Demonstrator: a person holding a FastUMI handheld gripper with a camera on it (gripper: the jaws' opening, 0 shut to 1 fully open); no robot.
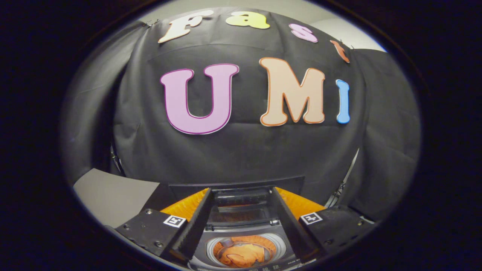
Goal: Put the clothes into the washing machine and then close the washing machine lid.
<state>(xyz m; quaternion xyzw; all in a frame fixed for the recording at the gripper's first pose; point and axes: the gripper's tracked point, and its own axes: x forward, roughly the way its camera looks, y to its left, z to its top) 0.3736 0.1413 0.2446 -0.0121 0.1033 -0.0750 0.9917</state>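
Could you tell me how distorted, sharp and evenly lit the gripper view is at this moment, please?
In the gripper view, fisheye distortion bows the booth's wall outward; focus is fairly sharp on the open gripper and the washing machine seen between its fingers; the orange clothes in the drum are brightly lit, the upright lid shows a faint reflection, and the light dims toward the sides.

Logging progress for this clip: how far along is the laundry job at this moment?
Loading looks done: the orange clothes lie in the drum of the washing machine, seen between the fingers. The gripper is open and holds nothing, its fingers spread on either side of the opening. Left to do: the lid stands raised behind the drum, so it has yet to be closed.
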